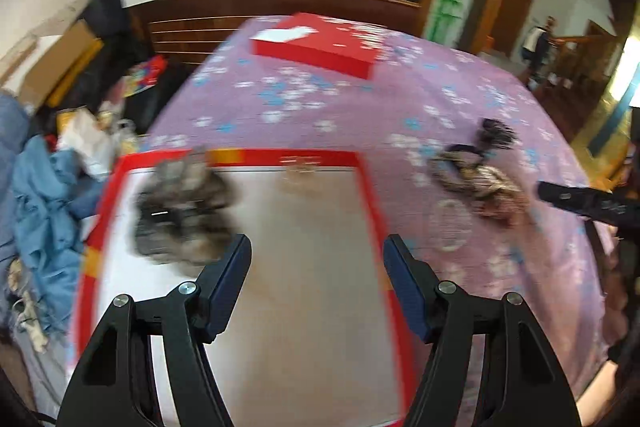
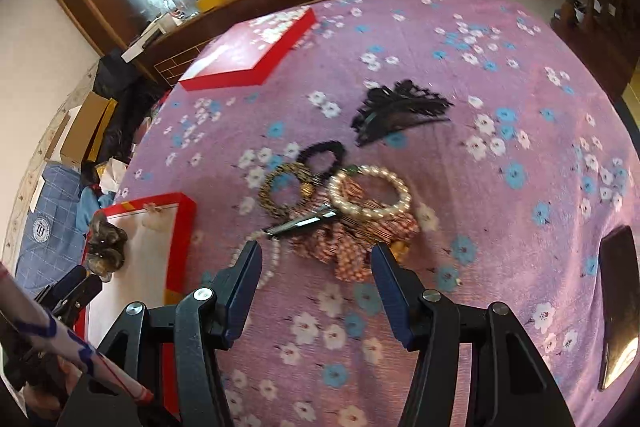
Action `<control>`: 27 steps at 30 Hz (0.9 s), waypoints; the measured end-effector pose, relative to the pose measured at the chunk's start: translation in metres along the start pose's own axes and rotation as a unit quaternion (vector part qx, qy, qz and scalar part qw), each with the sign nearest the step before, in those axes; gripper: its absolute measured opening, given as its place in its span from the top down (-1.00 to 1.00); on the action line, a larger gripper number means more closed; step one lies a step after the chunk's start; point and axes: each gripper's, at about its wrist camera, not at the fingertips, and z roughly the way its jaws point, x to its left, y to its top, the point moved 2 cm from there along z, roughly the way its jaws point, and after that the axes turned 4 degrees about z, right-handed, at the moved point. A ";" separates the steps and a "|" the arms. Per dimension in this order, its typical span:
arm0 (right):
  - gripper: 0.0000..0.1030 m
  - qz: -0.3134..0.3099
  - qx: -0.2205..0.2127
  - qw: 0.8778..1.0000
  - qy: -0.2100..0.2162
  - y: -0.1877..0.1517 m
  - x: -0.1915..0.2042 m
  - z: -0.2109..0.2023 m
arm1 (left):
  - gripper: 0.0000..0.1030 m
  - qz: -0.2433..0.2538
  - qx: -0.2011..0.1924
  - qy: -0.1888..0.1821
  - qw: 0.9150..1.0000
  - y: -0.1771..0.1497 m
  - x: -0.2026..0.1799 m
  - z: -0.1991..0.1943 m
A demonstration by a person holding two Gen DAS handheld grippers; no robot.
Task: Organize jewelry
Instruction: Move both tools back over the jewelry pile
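A red-rimmed open box (image 1: 370, 183) with a pale inside lies under my left gripper (image 1: 318, 255), which is open and empty. A brown-grey hair claw (image 1: 182, 211) lies in the box's far left corner; it also shows in the right wrist view (image 2: 106, 243). A small clear piece (image 1: 300, 171) lies by the far rim. My right gripper (image 2: 316, 263) is open and empty, just short of a pile: a pearl bracelet (image 2: 370, 191), a beaded ring (image 2: 286, 193), a black scrunchie (image 2: 324, 157), a red patterned scrunchie (image 2: 352, 243), a dark hair clip (image 2: 306, 221). A black hair claw (image 2: 396, 111) lies beyond.
The red box lid (image 2: 248, 55) lies at the far side of the purple flowered cloth (image 2: 480, 187). A dark phone (image 2: 618, 311) lies at the right edge. Clothes and cartons (image 1: 52, 163) are heaped left of the table. A wooden counter (image 1: 280, 3) stands behind.
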 end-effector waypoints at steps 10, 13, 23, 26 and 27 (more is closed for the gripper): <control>-0.18 0.009 0.023 1.000 0.007 -0.005 -0.025 0.005 | -0.30 0.026 0.068 -0.064 0.995 0.000 -0.078 0.033; 0.28 0.020 0.030 0.999 0.004 0.006 -0.026 0.012 | -0.30 0.018 0.075 -0.074 0.994 -0.004 -0.073 0.030; 0.56 0.105 -0.003 0.993 -0.046 -0.018 -0.004 -0.020 | -0.30 0.103 0.135 -0.167 0.971 -0.003 -0.033 0.008; 0.57 0.090 -0.012 0.993 -0.073 -0.021 0.008 -0.027 | -0.31 0.117 0.132 -0.159 0.971 -0.002 -0.020 -0.002; 0.57 0.083 -0.005 0.993 -0.084 -0.021 0.010 -0.025 | -0.31 0.114 0.133 -0.166 0.971 -0.001 -0.017 -0.005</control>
